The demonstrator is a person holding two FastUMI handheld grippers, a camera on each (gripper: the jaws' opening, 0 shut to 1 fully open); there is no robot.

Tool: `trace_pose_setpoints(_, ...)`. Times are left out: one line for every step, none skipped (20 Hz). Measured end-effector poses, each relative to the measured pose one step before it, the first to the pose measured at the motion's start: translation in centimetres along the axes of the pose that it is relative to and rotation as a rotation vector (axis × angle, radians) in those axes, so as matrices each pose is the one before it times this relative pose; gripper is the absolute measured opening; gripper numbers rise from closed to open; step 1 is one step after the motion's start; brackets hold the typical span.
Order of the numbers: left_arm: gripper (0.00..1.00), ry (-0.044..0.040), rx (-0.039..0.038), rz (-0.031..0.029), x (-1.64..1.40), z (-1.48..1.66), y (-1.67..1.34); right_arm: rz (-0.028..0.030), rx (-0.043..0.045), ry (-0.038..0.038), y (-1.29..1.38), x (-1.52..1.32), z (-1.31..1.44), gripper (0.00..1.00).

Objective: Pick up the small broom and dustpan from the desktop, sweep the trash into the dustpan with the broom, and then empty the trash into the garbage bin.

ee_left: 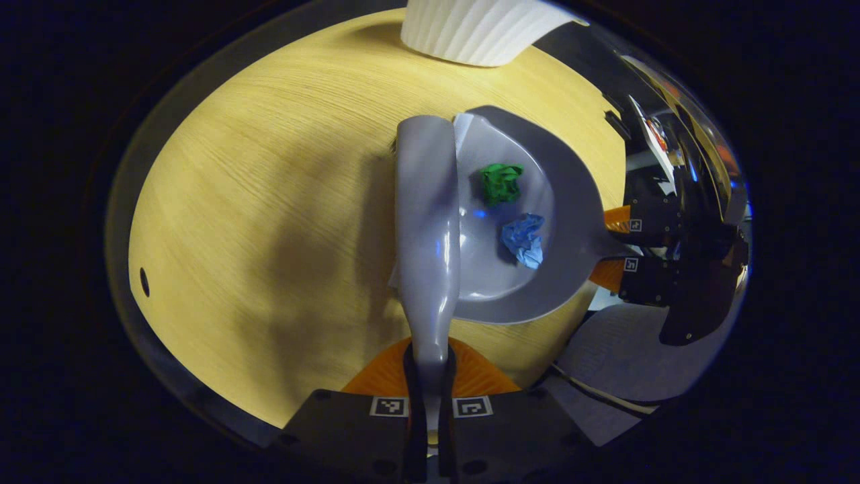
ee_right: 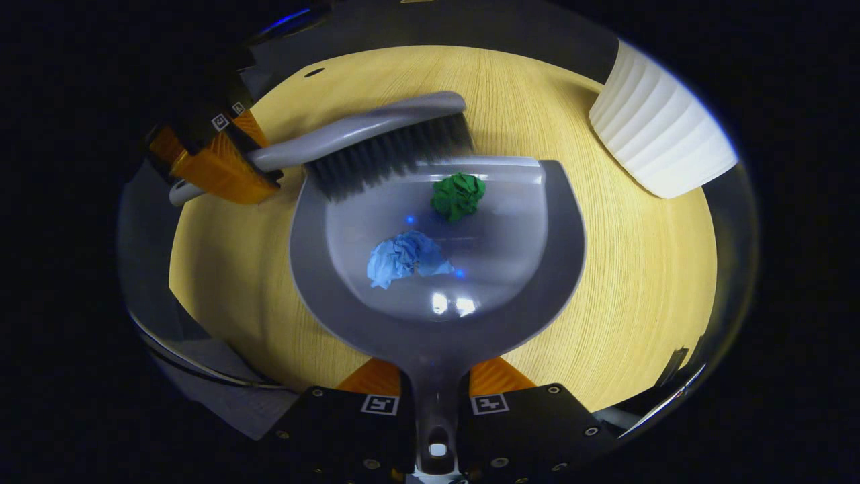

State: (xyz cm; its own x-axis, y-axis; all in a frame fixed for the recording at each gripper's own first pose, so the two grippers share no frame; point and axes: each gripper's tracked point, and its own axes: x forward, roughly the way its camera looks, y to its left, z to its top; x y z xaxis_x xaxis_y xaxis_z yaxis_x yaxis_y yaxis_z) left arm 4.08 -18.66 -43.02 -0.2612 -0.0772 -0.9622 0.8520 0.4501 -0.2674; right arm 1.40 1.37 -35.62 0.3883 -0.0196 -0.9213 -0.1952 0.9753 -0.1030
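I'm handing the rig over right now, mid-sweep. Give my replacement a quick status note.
Left gripper: shut on the grey plastic broom handle; bristles at the pan's open edge.
Right gripper: shut on the grey plastic dustpan handle; pan on the round wooden table.
Done: green crumpled paper ball and blue crumpled paper wad both lie inside the pan.
Left: lift the pan level and tip it into the white ribbed bin, which stands on the table beyond the pan.
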Motion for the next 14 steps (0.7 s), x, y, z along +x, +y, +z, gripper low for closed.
trace_pose_setpoints(0.1, -0.02203, -0.02583, 0.01755, -0.486, -0.293, 0.932, 0.00246, 0.00431, -0.00204, 0.043, 0.035, 0.006, 0.24)
trace_pose_setpoints(0.1, -0.02104, -0.02666, 0.01901, -0.75, -0.434, 0.918, 0.00397, 0.00498, -0.00144, -0.001, -0.064, -0.008, 0.24)
trace_pose_setpoints(0.1, -0.01758, -0.028, 0.02395, -0.78, -0.709, 0.88, 0.00311, 0.00416, -0.00121, 0.014, 0.04, 0.061, 0.24)
trace_pose_setpoints(0.1, -0.02048, -0.02893, 0.02525, -0.802, -0.67, 1.068, 0.0024, 0.00368, -0.00477, -0.024, -0.097, 0.063, 0.24)
trace_pose_setpoints(0.1, -0.01984, -0.03176, 0.02166, -0.602, -0.941, 0.918, 0.00209, 0.00496, -0.00359, 0.032, 0.063, -0.046, 0.24)
trace_pose_setpoints(0.1, -0.01612, -0.03379, 0.02268, -0.34, -1.022, 1.124, 0.00052, 0.005, -0.00549, -0.013, -0.103, 0.113, 0.24)
trace_pose_setpoints(0.1, -0.01403, -0.03746, 0.01125, -0.544, -1.058, 0.762, -0.00132, 0.00367, -0.01039, 0.056, 0.114, 0.026, 0.24)
trace_pose_setpoints(0.1, -0.00461, -0.03346, 0.00183, -0.379, -1.175, 0.651, -0.0018, -0.0013, -0.00993, -0.037, -0.028, -0.018, 0.24)
trace_pose_setpoints(0.1, -0.00497, -0.0317, 0.00149, -0.341, -1.093, 0.671, -0.00254, -0.00555, -0.00586, -0.043, 0.061, -0.13, 0.24)
trace_pose_setpoints(0.1, -0.00287, -0.03154, -0.00037, -0.266, -0.979, 0.635, -0.00276, -0.00728, -0.0052, -0.02, -0.095, 0.096, 0.24)
trace_pose_setpoints(0.1, -0.00365, -0.0274, 0.0016, -0.234, -0.768, 0.675, 0.00017, -0.00961, -0.00546, -0.007, 0.098, 0.027, 0.24)
trace_pose_setpoints(0.1, -0.0063, -0.02156, 0.00811, -0.189, -0.508, 0.797, 0.00176, -0.01363, -0.00445, -0.106, -0.166, 0.084, 0.24)
trace_pose_setpoints(0.1, -0.00785, -0.01745, 0.01006, -0.145, -0.215, 0.827, -0.00059, -0.01626, -0.00757, -0.196, 0.074, 0.079, 0.24)
trace_pose_setpoints(0.1, -0.00729, -0.01638, 0.0081, -0.106, -0.014, 0.766, -0.00266, -0.01771, -0.00932, -0.18, -0.088, 0.121, 0.24)
